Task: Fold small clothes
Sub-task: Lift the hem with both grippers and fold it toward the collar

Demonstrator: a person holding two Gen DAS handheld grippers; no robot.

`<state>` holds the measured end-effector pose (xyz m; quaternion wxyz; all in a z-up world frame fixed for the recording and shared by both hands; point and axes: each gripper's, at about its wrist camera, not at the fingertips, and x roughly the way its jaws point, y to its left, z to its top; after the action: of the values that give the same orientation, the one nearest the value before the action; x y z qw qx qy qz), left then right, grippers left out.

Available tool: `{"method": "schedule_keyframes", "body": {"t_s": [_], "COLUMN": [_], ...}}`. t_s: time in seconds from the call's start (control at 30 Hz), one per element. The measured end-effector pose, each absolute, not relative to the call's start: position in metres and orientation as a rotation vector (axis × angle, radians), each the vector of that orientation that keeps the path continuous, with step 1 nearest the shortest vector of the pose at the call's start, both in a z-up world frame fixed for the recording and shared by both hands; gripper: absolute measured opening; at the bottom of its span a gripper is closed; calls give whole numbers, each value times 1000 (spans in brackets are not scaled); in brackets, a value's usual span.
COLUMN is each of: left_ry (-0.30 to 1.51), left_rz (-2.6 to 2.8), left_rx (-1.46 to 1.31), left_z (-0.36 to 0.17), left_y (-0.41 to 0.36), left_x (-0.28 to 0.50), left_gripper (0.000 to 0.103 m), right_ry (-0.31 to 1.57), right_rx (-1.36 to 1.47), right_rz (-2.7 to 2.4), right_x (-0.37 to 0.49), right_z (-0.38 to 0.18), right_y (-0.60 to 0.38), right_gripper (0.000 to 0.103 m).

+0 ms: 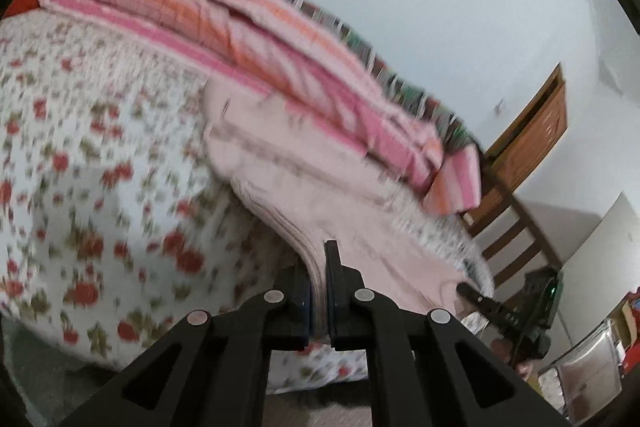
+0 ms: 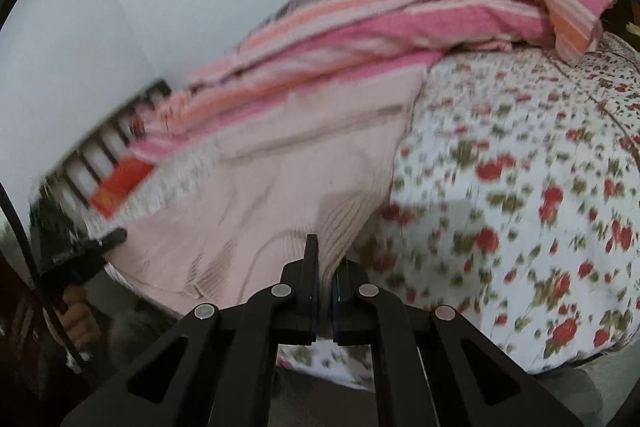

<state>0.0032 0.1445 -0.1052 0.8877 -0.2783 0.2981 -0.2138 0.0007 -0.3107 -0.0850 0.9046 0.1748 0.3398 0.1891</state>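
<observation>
pink garment [image 1: 304, 163] in left tool [image 1: 319, 275]

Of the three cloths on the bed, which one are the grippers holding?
The plain pale pink garment, pinched by the left gripper and the right gripper; not the striped blanket or flowered sheet.

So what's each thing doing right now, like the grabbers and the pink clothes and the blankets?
Left gripper: shut on the pink garment's ribbed edge.
Right gripper: shut on another part of that edge.
Pink garment: spread over the bed, near edge lifted by both grippers.
Striped blanket: rumpled, piled behind the garment.
Floral bedspread: lying flat over the bed.
Wooden door: open, I think.
</observation>
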Motion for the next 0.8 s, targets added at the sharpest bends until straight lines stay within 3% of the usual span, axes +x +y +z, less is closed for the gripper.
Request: {"method": "schedule_keyframes", "body": {"t_s": [0.5, 0.8], "left_ry": [604, 664], "left_rz": [-323, -240], "left_rx": [-622, -695], "left_z": [-63, -80], "left_y": [150, 154], "left_x": [97, 189], "left_gripper": [6, 6], "right_ry": [639, 676], "right_rx": [690, 747], "right_rz": [497, 466], "right_x": [91, 191], "right_z": [-29, -48], "right_y": [-319, -318], "right_gripper": [5, 5]}}
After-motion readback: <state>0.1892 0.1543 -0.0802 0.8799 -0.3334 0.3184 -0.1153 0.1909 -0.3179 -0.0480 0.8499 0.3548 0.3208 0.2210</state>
